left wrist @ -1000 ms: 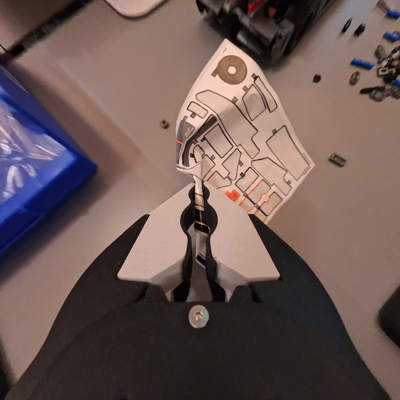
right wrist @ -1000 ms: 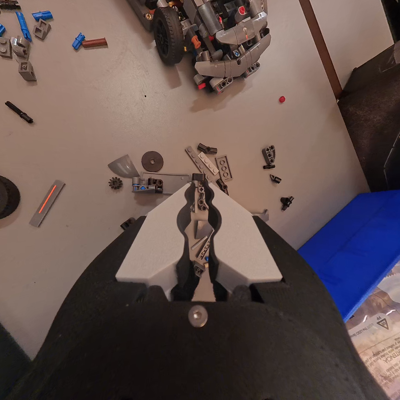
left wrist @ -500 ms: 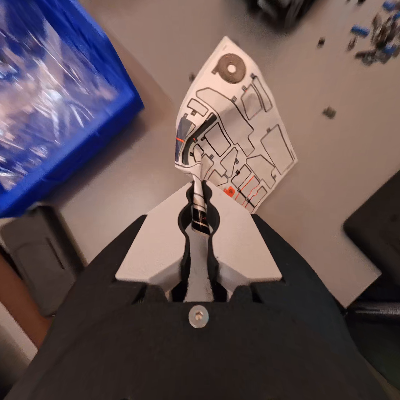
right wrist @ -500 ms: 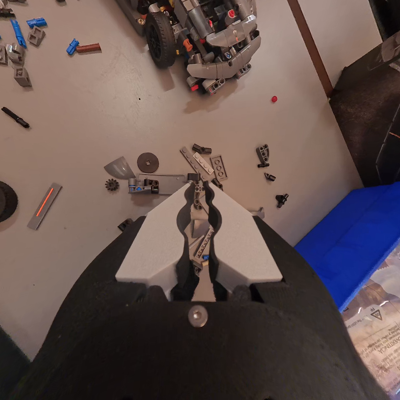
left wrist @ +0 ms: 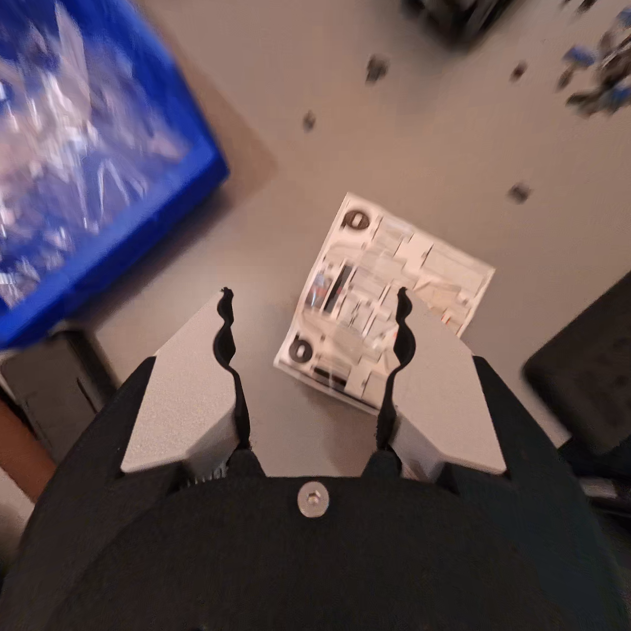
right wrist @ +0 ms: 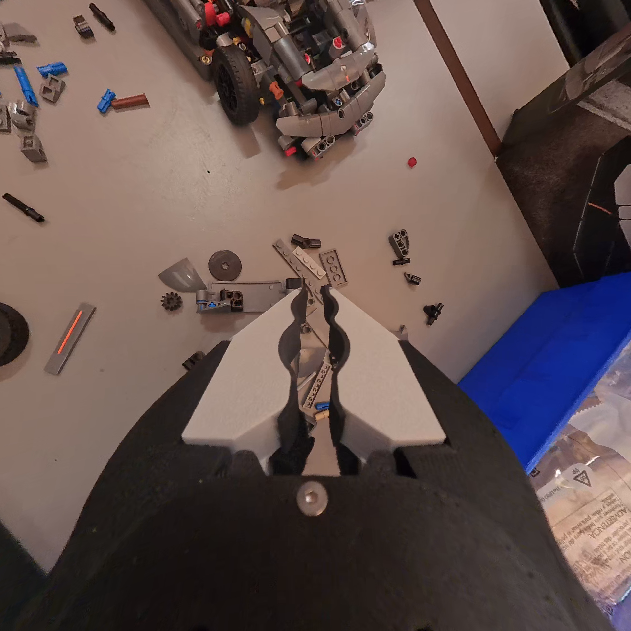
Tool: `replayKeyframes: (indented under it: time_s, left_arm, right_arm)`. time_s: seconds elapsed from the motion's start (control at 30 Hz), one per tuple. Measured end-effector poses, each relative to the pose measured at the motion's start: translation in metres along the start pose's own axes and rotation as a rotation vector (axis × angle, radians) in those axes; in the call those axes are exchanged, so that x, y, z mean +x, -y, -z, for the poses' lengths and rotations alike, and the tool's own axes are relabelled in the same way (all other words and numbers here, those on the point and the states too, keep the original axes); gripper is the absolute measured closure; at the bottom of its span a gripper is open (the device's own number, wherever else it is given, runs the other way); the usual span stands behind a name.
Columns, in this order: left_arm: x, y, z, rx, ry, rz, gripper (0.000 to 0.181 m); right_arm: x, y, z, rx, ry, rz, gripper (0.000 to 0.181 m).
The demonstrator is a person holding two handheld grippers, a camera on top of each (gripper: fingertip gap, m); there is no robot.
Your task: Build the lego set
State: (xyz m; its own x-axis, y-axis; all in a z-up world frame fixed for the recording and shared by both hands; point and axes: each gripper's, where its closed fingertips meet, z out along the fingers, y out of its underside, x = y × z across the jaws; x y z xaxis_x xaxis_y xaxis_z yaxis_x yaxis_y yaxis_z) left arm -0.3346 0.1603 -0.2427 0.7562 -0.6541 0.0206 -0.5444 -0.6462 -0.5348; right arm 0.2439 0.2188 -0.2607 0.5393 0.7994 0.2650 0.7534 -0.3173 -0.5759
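- Sticker sheet (left wrist: 386,304) is lying flat on the pale counter (left wrist: 409,146), free of any grip, just ahead of the left claw (left wrist: 314,292); the picture is blurring, so its printed shapes are hard to read.
- Left claw is standing wide open and holding nothing, its two fingers (left wrist: 191,382) spreading to either side of the sheet's near edge.
- Blue bin (left wrist: 102,170) holding clear plastic bags is sitting to the left of the sheet, at the counter's edge.
- Small dark bricks (left wrist: 519,193) are lying scattered farther off on the counter, smeared by blur.
- Right claw (right wrist: 313,288) is hovering above a cluster of loose pieces, its jaws nearly together with only a narrow gap, and gripping nothing.
- Grey studded plates (right wrist: 309,264) are lying crossed right at its tips, with a flat grey panel (right wrist: 246,295) just to their left.
- Dark round disc (right wrist: 224,265), a curved grey shell (right wrist: 181,275) and a small black gear (right wrist: 171,301) are sitting near that panel.
- Grey strip with an orange line (right wrist: 70,338) is lying well to the left.
- Half-built grey car (right wrist: 290,68) with a black tyre is standing at the far side of the counter, well apart from the right claw.
- Tiny red stud (right wrist: 412,162) is resting alone to the right of the car.
- Second blue bin (right wrist: 546,368) is sitting at the right.
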Motion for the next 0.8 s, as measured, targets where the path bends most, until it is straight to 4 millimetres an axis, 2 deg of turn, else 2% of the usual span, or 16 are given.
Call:
replayKeyframes:
  time_s: [0.07,0.17,0.3,0.4,0.47,0.6,0.8]
  left_arm:
    - [0.022,0.040,-0.004,0.086,-0.029,-0.059,0.090]
    - [0.058,0.079,-0.040,0.097,-0.062,-0.113,0.091]
    - [0.093,0.113,-0.108,0.114,-0.062,-0.133,0.098]
    - [0.106,0.134,-0.141,0.157,-0.045,-0.122,0.105]
    - [0.110,0.145,-0.155,0.182,-0.039,-0.081,0.106]
    - [0.112,0.145,-0.178,0.168,-0.021,-0.048,0.115]
    - [0.115,0.156,-0.181,0.203,-0.057,-0.020,0.140]
  right_arm:
    - [0.000,0.001,0.001,0.005,0.001,-0.003,0.174]
    - [-0.001,0.002,0.001,0.011,0.003,0.000,0.174]
    - [-0.002,0.004,0.002,0.020,0.009,0.002,0.174]
    - [-0.004,0.004,0.002,0.025,0.016,0.004,0.174]
    - [-0.005,0.005,0.002,0.029,0.021,0.007,0.174]
    - [-0.008,0.007,0.002,0.033,0.029,0.014,0.175]
    - [-0.007,0.009,0.004,0.041,0.029,0.015,0.174]
